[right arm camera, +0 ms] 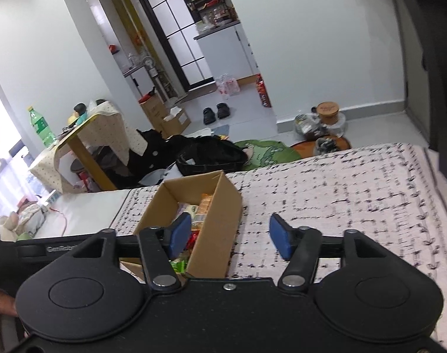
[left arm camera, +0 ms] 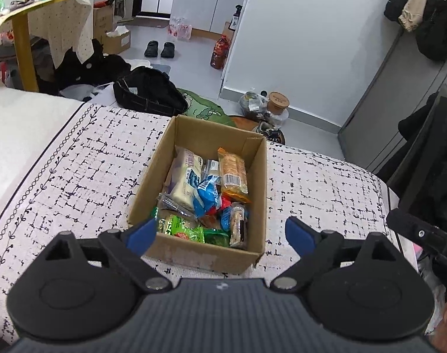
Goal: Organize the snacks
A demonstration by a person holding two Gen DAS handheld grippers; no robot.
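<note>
So it's a bed (left arm camera: 61, 158) with a white cover full of black dash marks, in a small, cluttered room. Nearest the cameras, the left gripper (left arm camera: 220, 235) has its jaws spread wide, nothing between them, hovering just short of the near wall of one cardboard box (left arm camera: 206, 254). The box sits on the cover and is stuffed with snack packets (left arm camera: 206, 191): green ones up front, a blue one mid-pile, a pale one and an orange one at the back. Too jumbled to count exactly. The right gripper (right arm camera: 230, 236) is released too, jaws empty, with the box under its left finger in that view. Past the bed: one black bag (left arm camera: 148, 91) on the floor, then one pair of black shoes (left arm camera: 159, 49) further off.
</note>
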